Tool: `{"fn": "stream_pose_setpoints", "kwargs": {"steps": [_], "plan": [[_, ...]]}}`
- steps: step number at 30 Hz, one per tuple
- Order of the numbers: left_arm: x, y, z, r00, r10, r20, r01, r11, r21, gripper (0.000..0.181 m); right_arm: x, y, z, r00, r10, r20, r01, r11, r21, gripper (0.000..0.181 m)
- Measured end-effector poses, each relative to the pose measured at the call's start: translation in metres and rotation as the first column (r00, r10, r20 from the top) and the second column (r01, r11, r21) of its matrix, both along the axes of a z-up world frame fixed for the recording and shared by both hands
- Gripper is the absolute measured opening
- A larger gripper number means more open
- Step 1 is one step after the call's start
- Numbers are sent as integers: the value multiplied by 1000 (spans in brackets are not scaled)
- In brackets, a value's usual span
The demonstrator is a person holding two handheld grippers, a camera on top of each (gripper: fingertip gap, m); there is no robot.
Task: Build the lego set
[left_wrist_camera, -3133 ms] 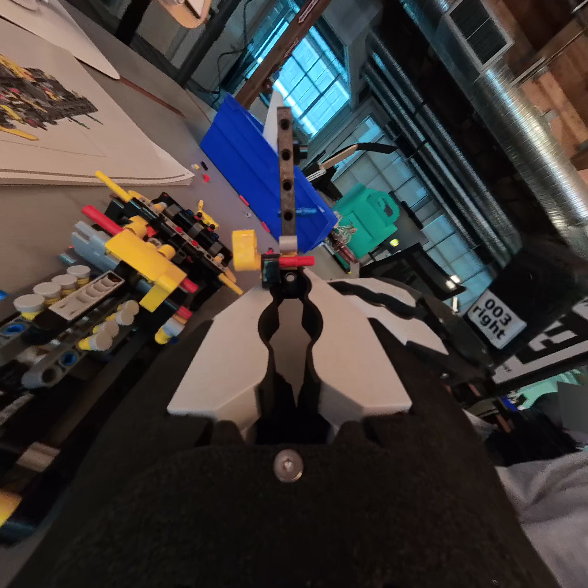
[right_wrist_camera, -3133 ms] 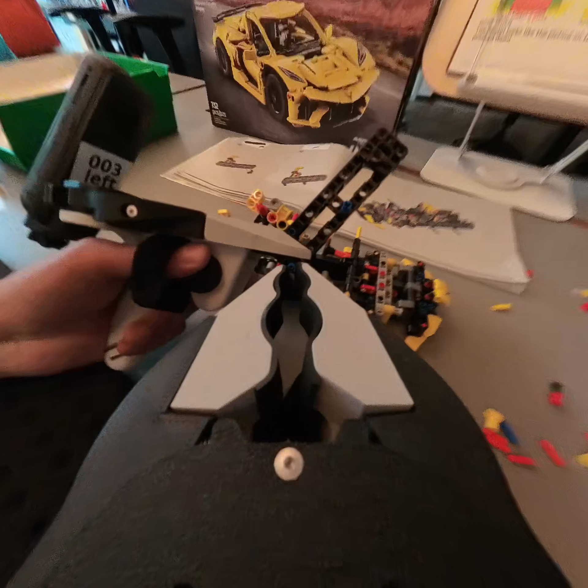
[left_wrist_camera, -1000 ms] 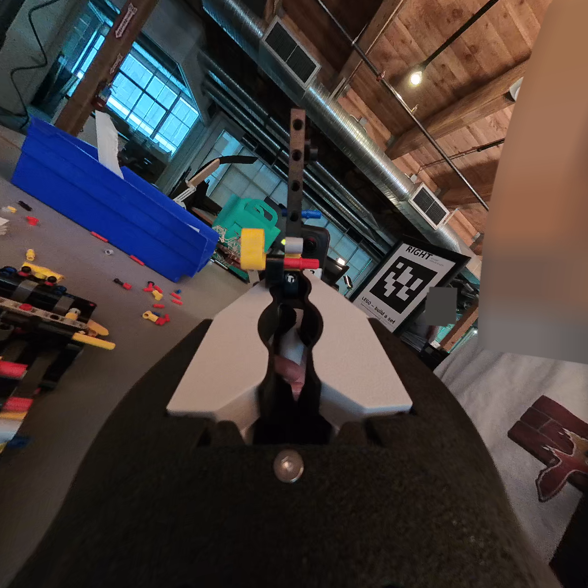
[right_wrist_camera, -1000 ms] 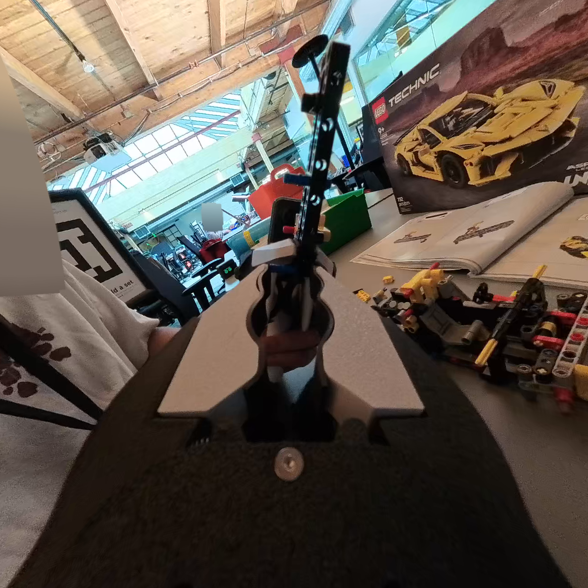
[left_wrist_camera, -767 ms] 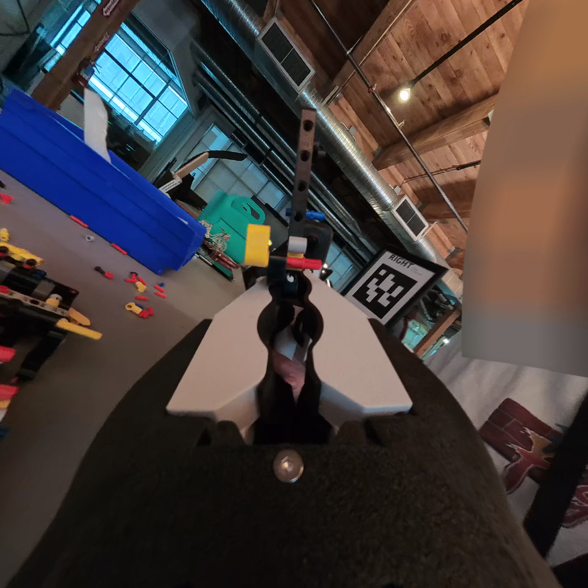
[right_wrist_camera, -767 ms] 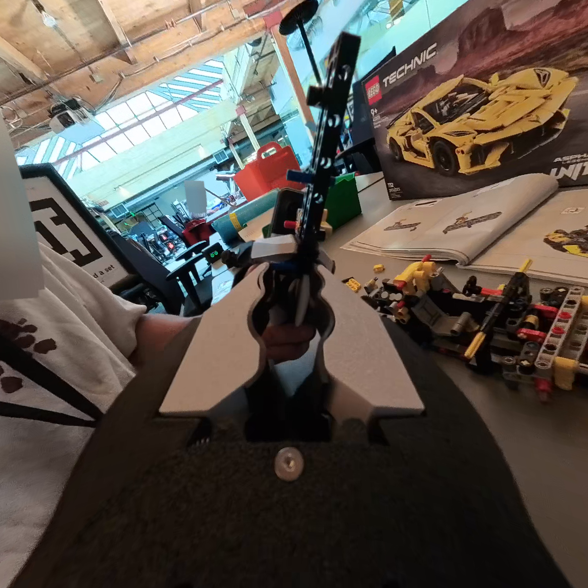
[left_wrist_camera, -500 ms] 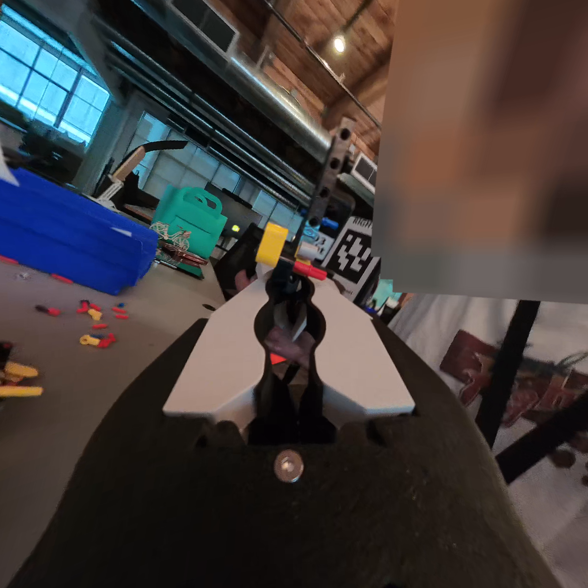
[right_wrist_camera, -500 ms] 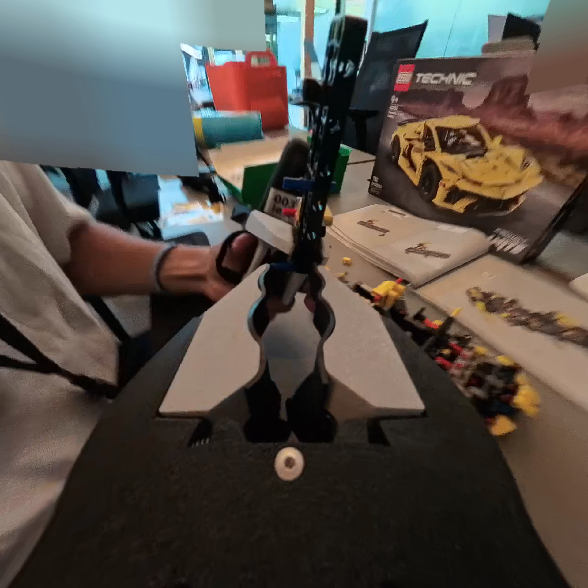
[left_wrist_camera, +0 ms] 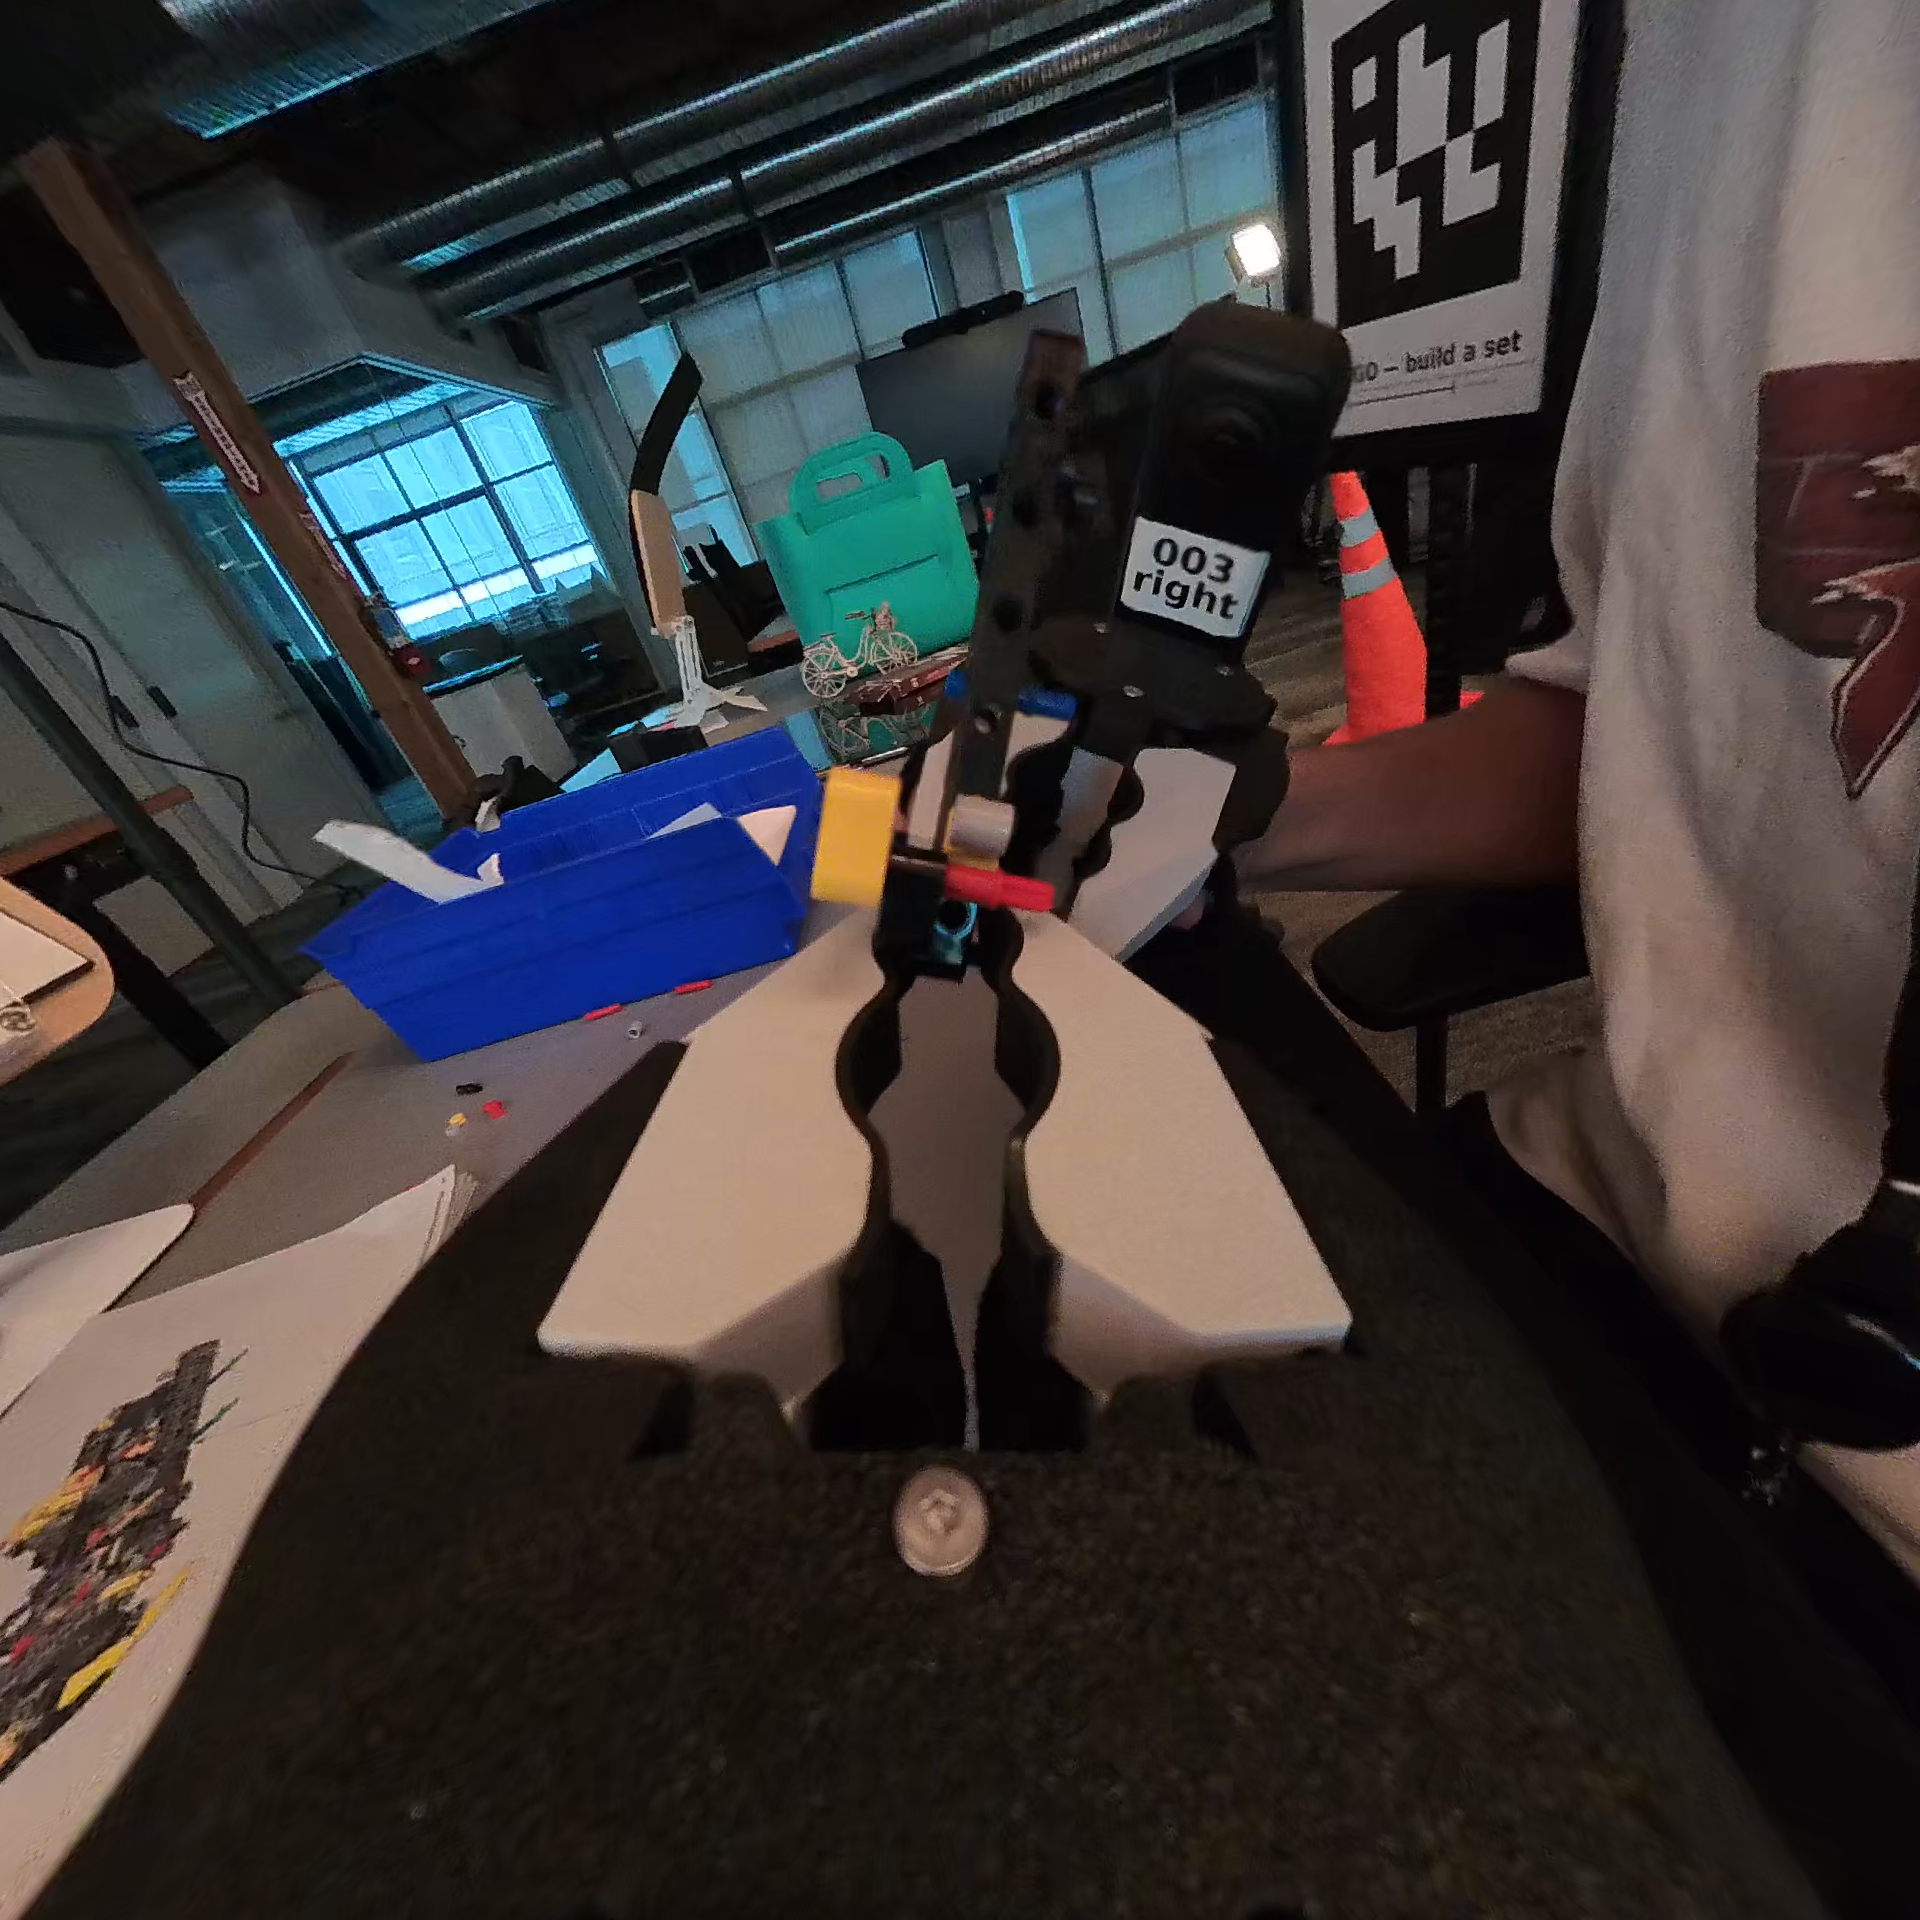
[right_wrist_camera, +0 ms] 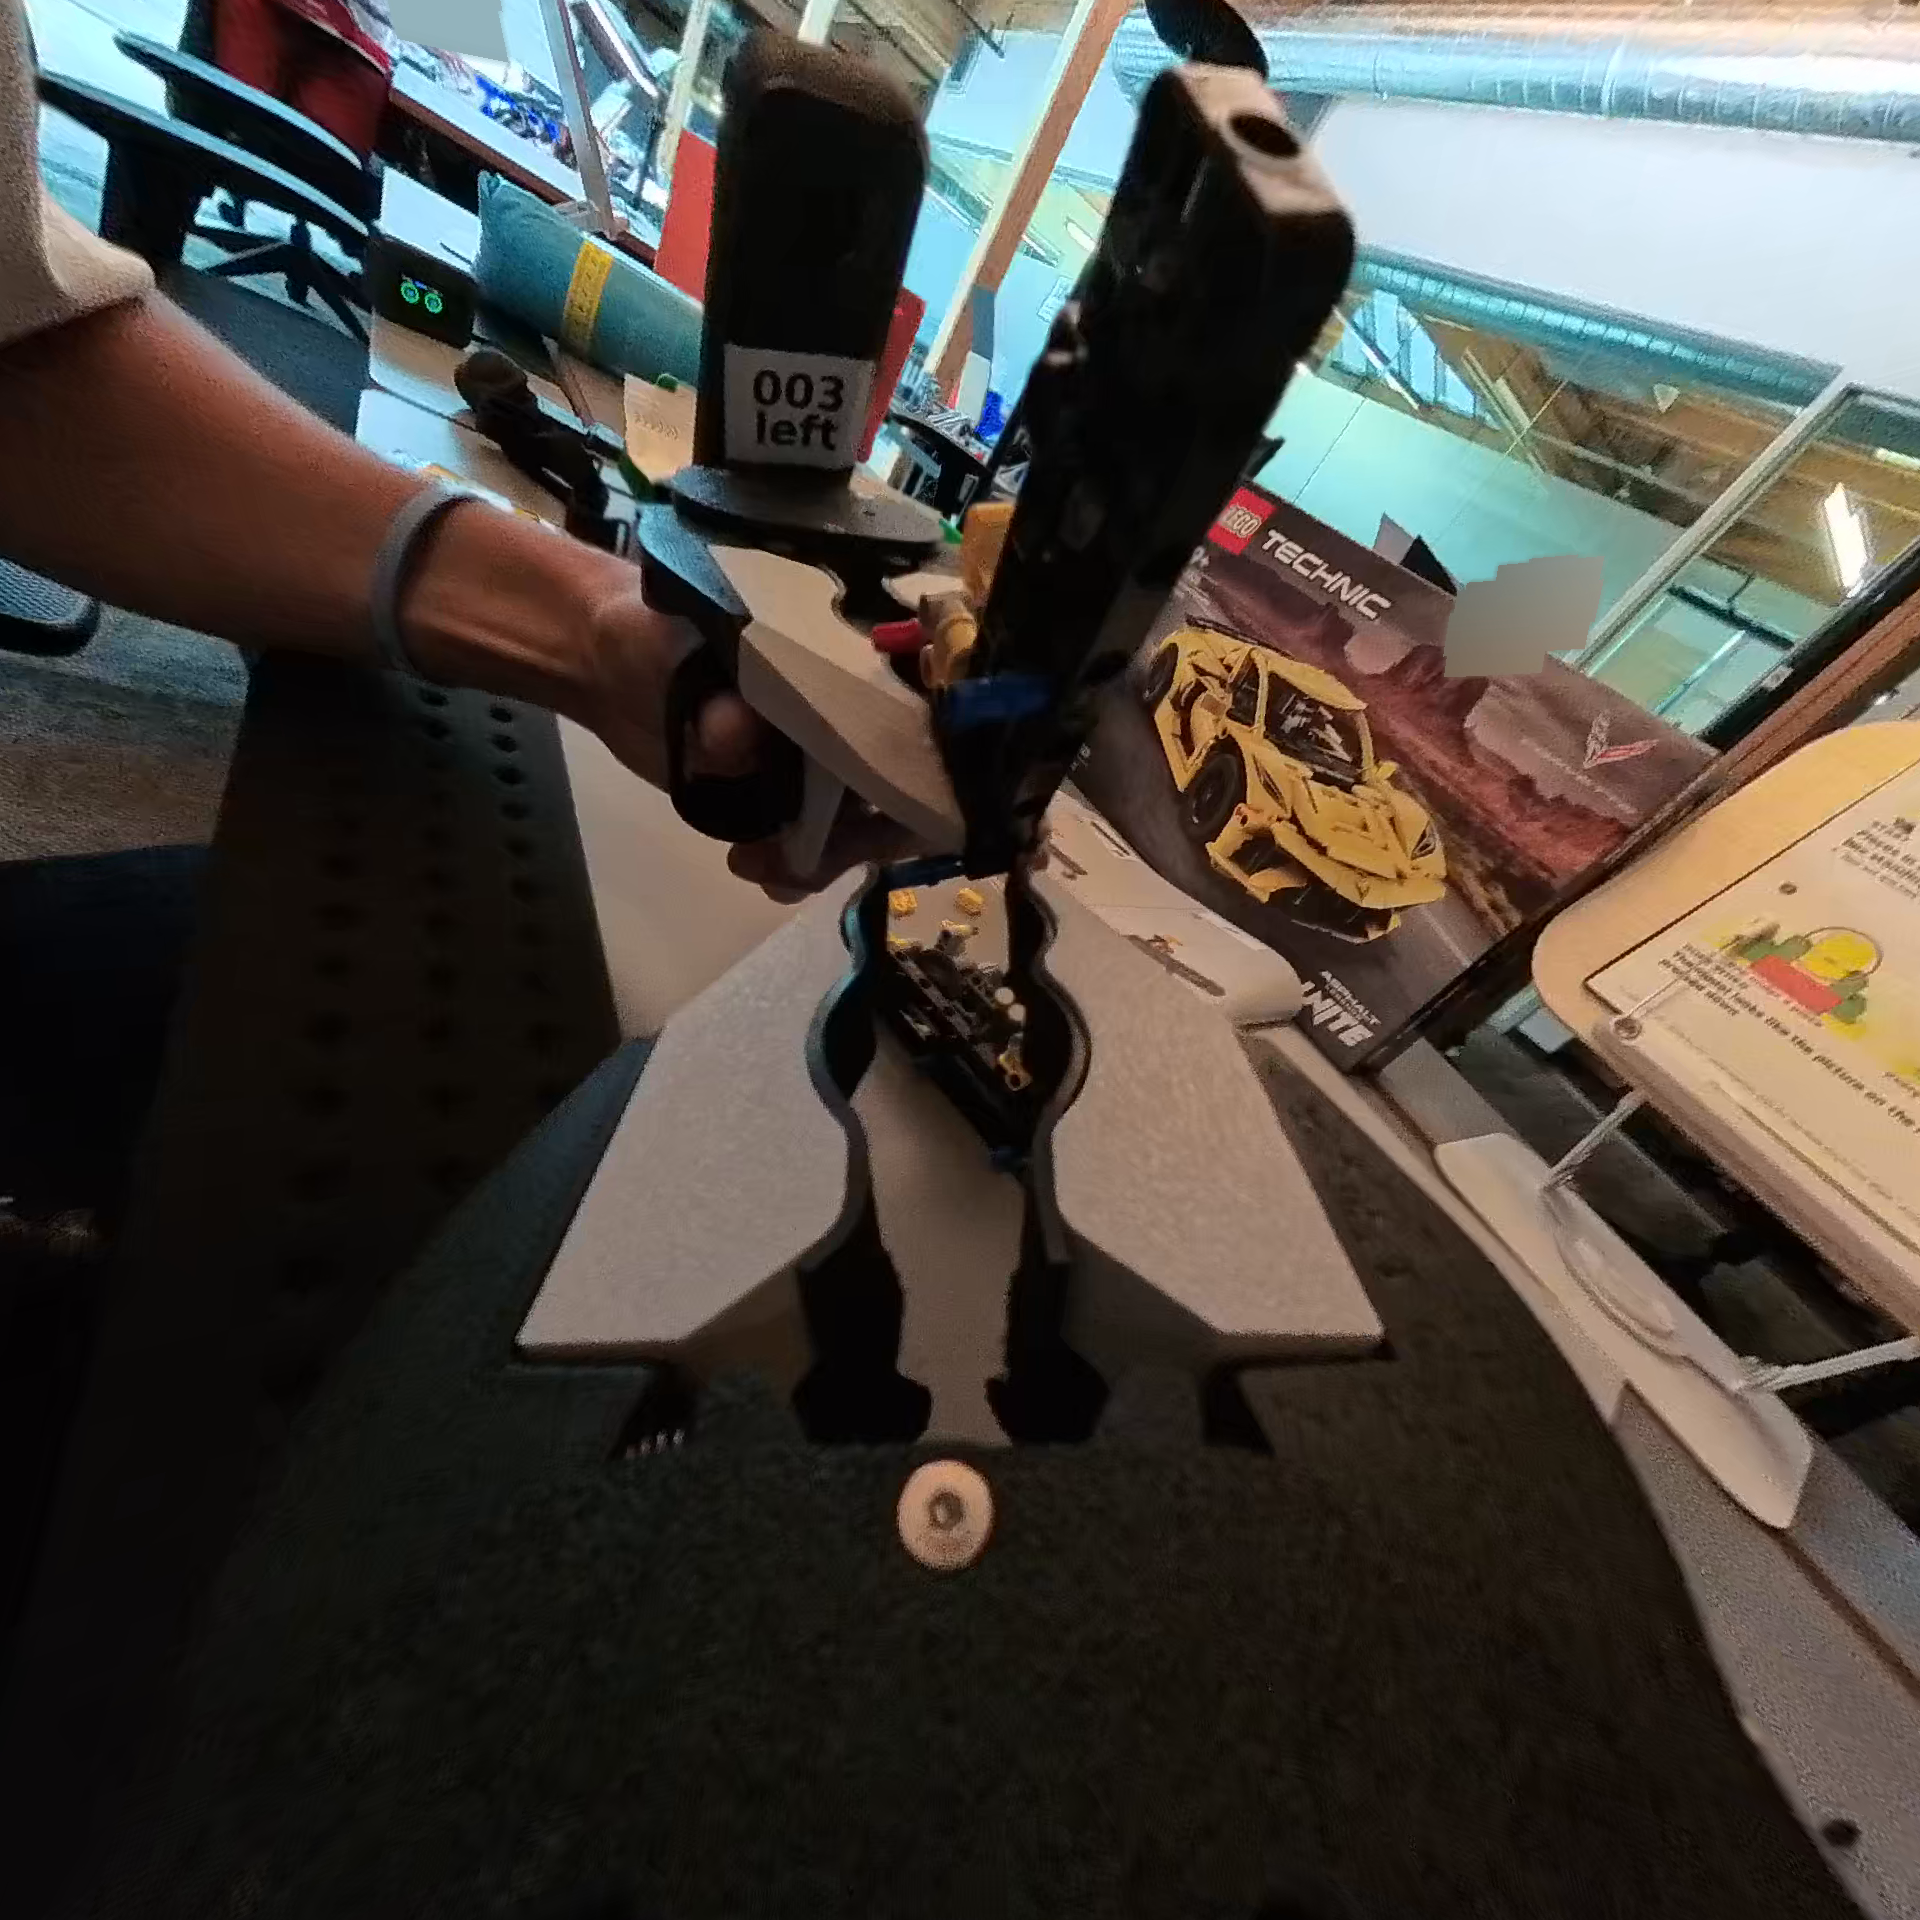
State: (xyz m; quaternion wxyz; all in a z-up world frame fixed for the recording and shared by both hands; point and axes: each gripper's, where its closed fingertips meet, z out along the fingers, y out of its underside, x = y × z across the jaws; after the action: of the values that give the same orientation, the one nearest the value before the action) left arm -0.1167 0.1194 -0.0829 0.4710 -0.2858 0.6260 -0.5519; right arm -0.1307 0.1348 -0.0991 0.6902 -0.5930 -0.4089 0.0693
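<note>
The black holed beam [left_wrist_camera: 1003,613], carrying a yellow bush [left_wrist_camera: 854,849], a red pin [left_wrist_camera: 995,885] and blue pins, stood upright above the worktop [left_wrist_camera: 343,1122]. Both the left claw [left_wrist_camera: 940,925] and the right claw [right_wrist_camera: 961,862] were clenched on its lower end. Only the right wrist view showed the set's box [right_wrist_camera: 1382,790]; only the left showed the blue bin [left_wrist_camera: 582,914].

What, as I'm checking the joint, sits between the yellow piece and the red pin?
The foot of the black beam and a pale grey bush, shown in the left wrist view.
</note>
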Motion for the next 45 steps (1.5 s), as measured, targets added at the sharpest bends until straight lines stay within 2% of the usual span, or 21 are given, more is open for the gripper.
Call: {"fn": "stream_pose_setpoints", "kwargs": {"steps": [5,9,14,17,19,20,24,28,35,40,42,45], "plan": [[-1,5,-8,1000,-14,-20,13,999,-30,10,0,3,-6,1000,18,-14,-18,1000,-2,21],[-2,11,-19,998,0,-65,3,999,39,8,-1,7,-17,998,42,-43,-43,999,-32,22],[-10,23,-35,987,2,-158,6,999,48,8,9,-1,2,967,128,-220,-146,987,-66,36],[-14,23,-53,970,-16,-241,39,995,90,8,4,-4,4,940,204,-274,-244,962,-122,32],[-14,21,-59,964,-23,-264,50,994,96,8,3,2,-7,950,202,-238,-241,959,-149,20],[-14,22,-60,963,-15,-268,43,994,99,8,3,2,-7,947,208,-246,-247,959,-137,11],[-13,34,-48,968,19,-251,-14,1000,19,10,7,8,-1,945,192,-265,-218,973,-73,7],[-18,44,-37,975,-4,-220,-25,992,-127,29,7,7,3,945,187,-268,-203,979,-33,7],[-15,29,-68,948,-27,-316,21,1000,-21,36,7,5,0,947,199,-251,-213,977,-27,7],[-13,28,-59,967,-28,-253,18,999,-40,35,6,3,-2,938,218,-270,-239,970,-44,7],[-14,26,-59,970,-32,-239,27,999,-21,25,7,3,-2,933,223,-284,-247,968,-51,7],[-13,26,-59,972,-30,-235,26,999,-20,25,8,2,-1,920,234,-314,-267,961,-65,8]]}}
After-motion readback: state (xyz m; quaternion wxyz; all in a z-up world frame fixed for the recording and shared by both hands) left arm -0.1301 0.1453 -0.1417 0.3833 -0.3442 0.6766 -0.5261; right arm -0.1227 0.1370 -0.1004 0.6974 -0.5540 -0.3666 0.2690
